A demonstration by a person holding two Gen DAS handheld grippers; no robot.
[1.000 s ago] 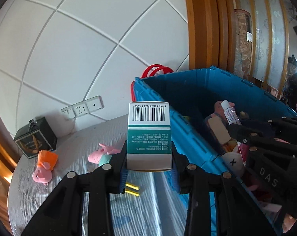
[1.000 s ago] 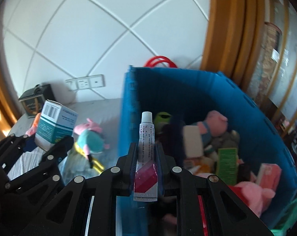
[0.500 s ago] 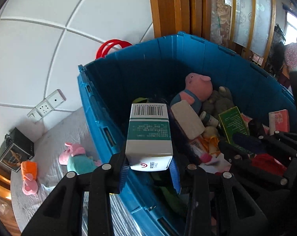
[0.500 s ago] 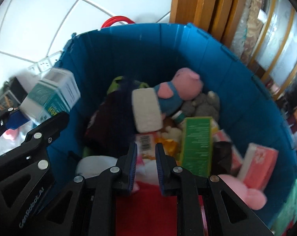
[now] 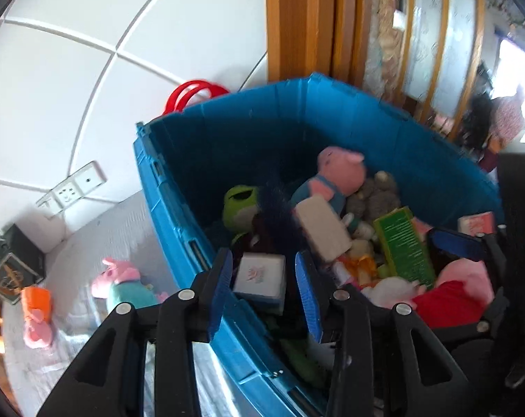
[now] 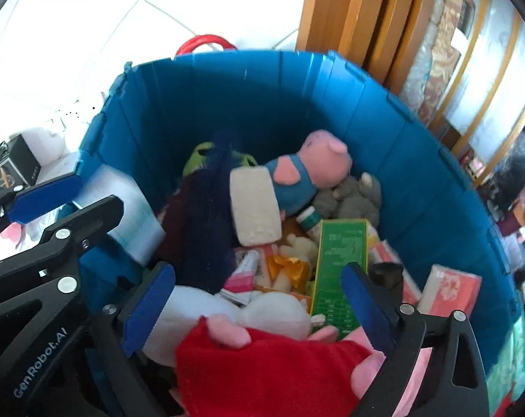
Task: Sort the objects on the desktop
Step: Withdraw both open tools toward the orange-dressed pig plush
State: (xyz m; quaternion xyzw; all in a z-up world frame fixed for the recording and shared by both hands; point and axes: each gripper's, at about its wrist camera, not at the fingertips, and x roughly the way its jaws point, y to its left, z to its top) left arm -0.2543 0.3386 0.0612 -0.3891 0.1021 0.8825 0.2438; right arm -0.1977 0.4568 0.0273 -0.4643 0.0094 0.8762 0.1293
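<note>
Left wrist view shows the white and teal box [image 5: 260,279] between the blue pads of the left hand-held gripper [image 5: 262,293], just inside the near wall of the blue bin [image 5: 179,215]. Its jaws have just been opening slightly, and a gap shows on each side of the box, so the hold looks released and the box free to drop. Right hand-held gripper [image 6: 253,307] hangs over the bin with its jaws, which have just been opening, spread wide and empty; the tube [image 6: 243,271] lies among the contents beneath it, beside the green carton [image 6: 338,271] and below the pig plush [image 6: 311,170].

To finish well, I judge both tools should lift straight up, so the pads do not drag the box or the red cloth [image 6: 262,371] back out. On the counter [image 5: 99,243] outside, another pig plush [image 5: 123,279] and an orange toy [image 5: 36,300] lie unsorted.
</note>
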